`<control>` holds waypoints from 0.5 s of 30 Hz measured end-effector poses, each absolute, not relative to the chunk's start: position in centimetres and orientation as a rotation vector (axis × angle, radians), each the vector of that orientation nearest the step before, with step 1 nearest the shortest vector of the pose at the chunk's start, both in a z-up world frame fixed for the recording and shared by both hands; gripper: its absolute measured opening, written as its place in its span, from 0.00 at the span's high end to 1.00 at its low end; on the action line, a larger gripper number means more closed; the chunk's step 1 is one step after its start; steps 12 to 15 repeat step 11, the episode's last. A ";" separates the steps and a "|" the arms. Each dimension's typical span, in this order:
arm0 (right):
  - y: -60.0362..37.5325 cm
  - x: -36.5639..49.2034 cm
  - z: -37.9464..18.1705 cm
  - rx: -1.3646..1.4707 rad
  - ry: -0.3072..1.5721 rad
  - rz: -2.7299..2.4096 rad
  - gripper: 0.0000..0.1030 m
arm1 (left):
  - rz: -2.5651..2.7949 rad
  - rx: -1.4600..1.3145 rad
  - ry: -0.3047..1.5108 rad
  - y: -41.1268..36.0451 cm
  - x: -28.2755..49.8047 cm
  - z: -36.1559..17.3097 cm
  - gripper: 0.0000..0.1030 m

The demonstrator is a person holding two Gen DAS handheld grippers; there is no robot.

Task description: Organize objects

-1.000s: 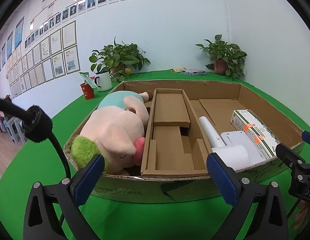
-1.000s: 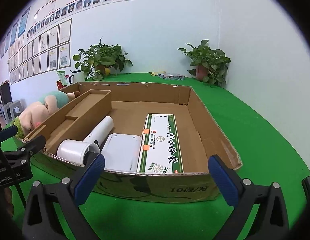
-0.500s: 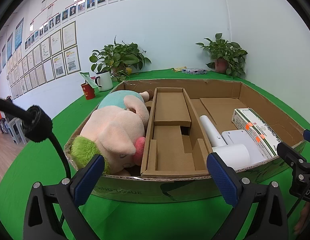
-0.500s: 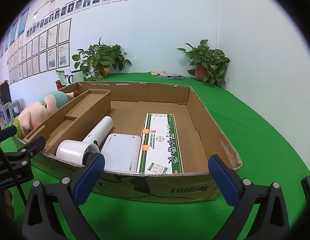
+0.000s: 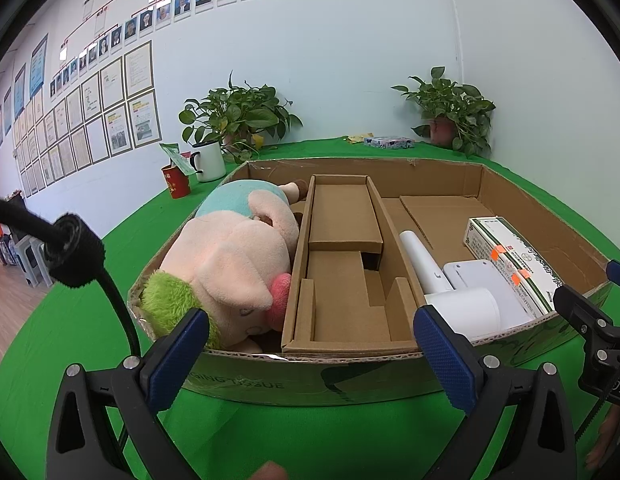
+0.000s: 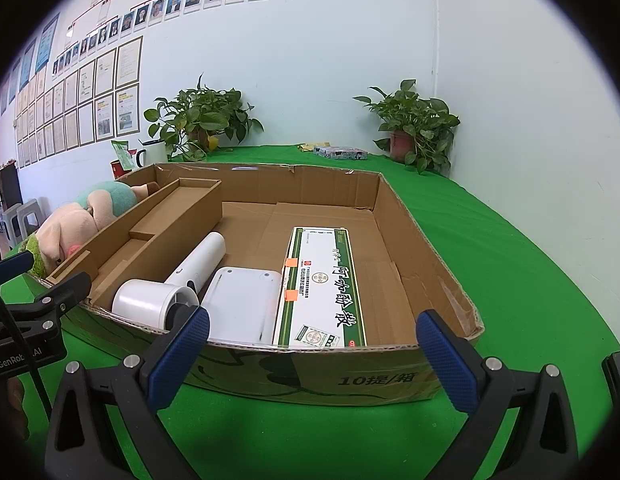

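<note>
Both the left tongs (image 5: 312,354) and right tongs (image 6: 312,354) stood wide and empty before the cardboard box (image 6: 293,376); its near wall hid the plush pig's (image 5: 225,264) underside.

left hand-held gripper (image 5: 312,354) fingers spread wide, nothing between them, right hand-held gripper (image 6: 312,356) likewise agape and empty, both level, side by side

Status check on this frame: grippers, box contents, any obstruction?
Left gripper and right gripper open, empty, short of the cardboard box. Inside: plush toy, hair dryer, white device, green-white carton. Nothing in the way.
</note>
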State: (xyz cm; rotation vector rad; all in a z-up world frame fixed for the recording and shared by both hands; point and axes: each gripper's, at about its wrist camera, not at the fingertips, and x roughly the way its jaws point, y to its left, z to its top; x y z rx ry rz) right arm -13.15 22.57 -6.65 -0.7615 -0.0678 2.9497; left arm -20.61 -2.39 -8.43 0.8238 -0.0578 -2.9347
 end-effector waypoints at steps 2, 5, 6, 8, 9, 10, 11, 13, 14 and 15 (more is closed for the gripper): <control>22.6 -13.1 -6.6 -0.762 -0.068 2.949 0.00 | -2.935 0.824 -0.057 -2.4 -20.6 -8.4 0.00; 22.6 -13.1 -6.7 -0.762 -0.068 2.950 0.00 | -2.936 0.825 -0.055 -2.4 -20.6 -8.4 0.00; 22.6 -13.1 -6.7 -0.762 -0.068 2.950 0.00 | -2.937 0.825 -0.054 -2.4 -20.6 -8.4 0.00; 22.6 -13.1 -6.6 -0.762 -0.068 2.950 0.00 | -2.936 0.825 -0.055 -2.4 -20.6 -8.5 0.00; 22.6 -13.1 -6.6 -0.762 -0.067 2.951 0.00 | -2.936 0.825 -0.055 -2.4 -20.6 -8.5 0.00; 22.6 -13.1 -6.7 -0.762 -0.067 2.951 0.00 | -2.935 0.825 -0.057 -2.4 -20.7 -8.5 0.00; 22.6 -13.1 -6.7 -0.763 -0.066 2.951 0.00 | -2.932 0.826 -0.061 -2.3 -20.7 -8.5 0.00; 22.6 -13.1 -6.7 -0.763 -0.066 2.951 0.00 | -2.932 0.826 -0.061 -2.3 -20.7 -8.5 0.00; 22.6 -13.1 -6.7 -0.763 -0.066 2.951 0.00 | -2.932 0.826 -0.061 -2.3 -20.7 -8.5 0.00; 22.6 -13.1 -6.7 -0.763 -0.066 2.951 0.00 | -2.932 0.826 -0.061 -2.3 -20.7 -8.5 0.00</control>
